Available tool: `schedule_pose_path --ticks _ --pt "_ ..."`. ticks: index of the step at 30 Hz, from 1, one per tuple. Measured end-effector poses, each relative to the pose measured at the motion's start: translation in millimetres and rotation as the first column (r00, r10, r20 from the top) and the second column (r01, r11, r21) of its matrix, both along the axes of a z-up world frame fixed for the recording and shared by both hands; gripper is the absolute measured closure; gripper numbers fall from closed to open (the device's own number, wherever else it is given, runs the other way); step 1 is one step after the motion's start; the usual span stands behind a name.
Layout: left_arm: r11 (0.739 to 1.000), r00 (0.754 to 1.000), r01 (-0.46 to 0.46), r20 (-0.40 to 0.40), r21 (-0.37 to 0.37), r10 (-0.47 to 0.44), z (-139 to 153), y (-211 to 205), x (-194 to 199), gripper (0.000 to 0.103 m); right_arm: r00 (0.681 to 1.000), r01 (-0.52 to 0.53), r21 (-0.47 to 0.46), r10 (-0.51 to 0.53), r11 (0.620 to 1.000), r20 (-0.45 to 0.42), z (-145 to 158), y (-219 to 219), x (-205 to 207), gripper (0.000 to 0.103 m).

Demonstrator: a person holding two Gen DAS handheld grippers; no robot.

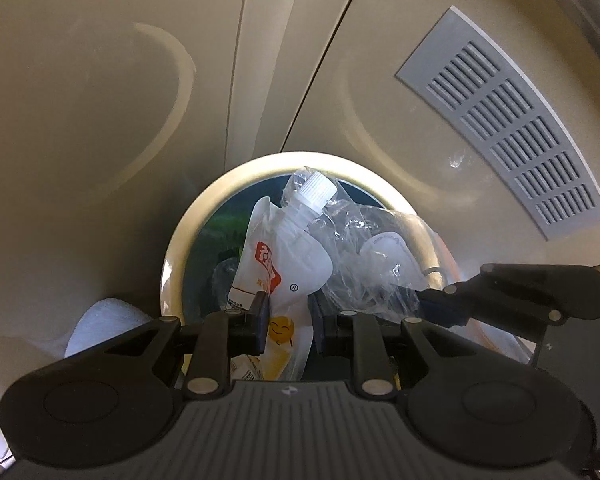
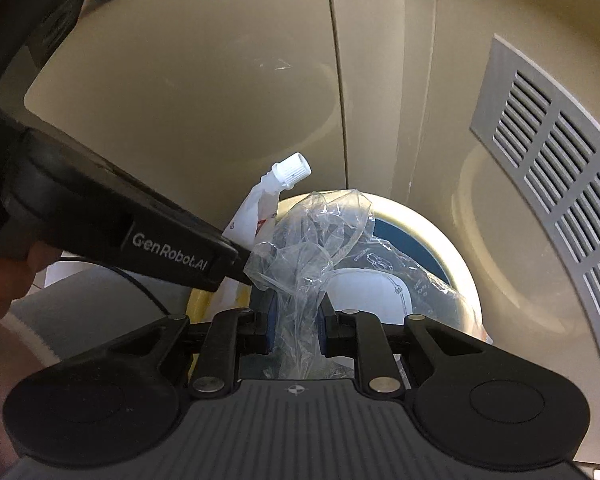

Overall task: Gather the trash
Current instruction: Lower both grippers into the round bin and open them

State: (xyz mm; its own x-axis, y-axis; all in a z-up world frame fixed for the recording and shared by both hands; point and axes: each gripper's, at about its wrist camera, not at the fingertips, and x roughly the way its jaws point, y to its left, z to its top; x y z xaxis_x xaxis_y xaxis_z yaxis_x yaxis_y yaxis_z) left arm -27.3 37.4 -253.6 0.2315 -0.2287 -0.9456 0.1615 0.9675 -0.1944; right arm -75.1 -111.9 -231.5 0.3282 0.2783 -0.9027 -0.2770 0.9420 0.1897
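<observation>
My left gripper (image 1: 288, 314) is shut on a white spout pouch (image 1: 288, 256) with a red label, a yellow smiley and a white screw cap (image 1: 316, 190). The pouch hangs over the round bin with a cream rim (image 1: 192, 224). Beside it, my right gripper (image 2: 298, 320) is shut on a crumpled clear plastic wrapper (image 2: 312, 248) above the same bin's rim (image 2: 456, 256); a white piece (image 2: 364, 292) shows through it. The left gripper (image 2: 240, 264) reaches in from the left of the right wrist view with the pouch (image 2: 256, 208). The right gripper (image 1: 416, 298) enters the left wrist view from the right.
Glossy beige panels with seams lie all around the bin. A grey slotted vent grille (image 1: 512, 128) (image 2: 560, 200) sits to the right. A white textured thing (image 1: 100, 320) lies left of the bin. A hand (image 2: 4, 288) holds the left tool.
</observation>
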Motion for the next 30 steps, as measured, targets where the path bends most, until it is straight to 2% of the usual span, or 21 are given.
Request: schedule_pose_path --ticks 7,12,16,24,26,27,28,30 --pt "0.999 0.999 0.016 -0.046 0.035 -0.015 -22.9 -13.6 14.6 0.078 1.0 -0.006 -0.025 0.005 1.0 -0.031 -18.6 2.0 14.3 0.081" --pt "0.999 0.998 0.029 -0.062 0.041 -0.026 -27.2 -11.6 15.5 0.078 0.999 -0.01 -0.044 0.008 0.999 -0.046 -29.3 7.6 11.4 0.081" --pt "0.998 0.998 0.035 -0.063 0.055 -0.032 -29.5 -13.6 15.0 0.078 0.999 -0.015 -0.053 0.013 0.998 -0.05 -27.3 12.5 14.1 0.075" --pt "0.997 0.997 0.044 -0.07 0.062 -0.039 -27.4 -14.9 16.1 0.077 0.997 -0.076 -0.115 0.074 0.99 -0.028 -26.1 32.5 9.3 0.072" --pt "0.997 0.997 0.046 -0.061 0.054 -0.042 -24.3 -14.0 16.4 0.061 0.995 -0.099 -0.129 0.097 0.987 -0.021 -23.6 37.4 3.1 0.058" --pt "0.998 0.998 0.038 -0.053 0.058 -0.035 -23.1 -12.4 16.6 0.037 0.994 -0.114 -0.134 0.112 0.984 -0.021 -22.5 39.7 0.8 0.044" --pt "0.998 0.999 0.025 -0.041 0.063 -0.022 -21.6 -10.3 16.1 0.018 0.992 -0.13 -0.138 0.129 0.982 -0.016 -22.9 40.5 -2.8 0.031" --pt "0.998 1.0 -0.005 0.0 0.057 0.005 -13.4 -4.6 14.6 0.01 0.987 -0.161 -0.154 0.163 0.975 0.007 -14.9 41.7 -10.3 0.021"
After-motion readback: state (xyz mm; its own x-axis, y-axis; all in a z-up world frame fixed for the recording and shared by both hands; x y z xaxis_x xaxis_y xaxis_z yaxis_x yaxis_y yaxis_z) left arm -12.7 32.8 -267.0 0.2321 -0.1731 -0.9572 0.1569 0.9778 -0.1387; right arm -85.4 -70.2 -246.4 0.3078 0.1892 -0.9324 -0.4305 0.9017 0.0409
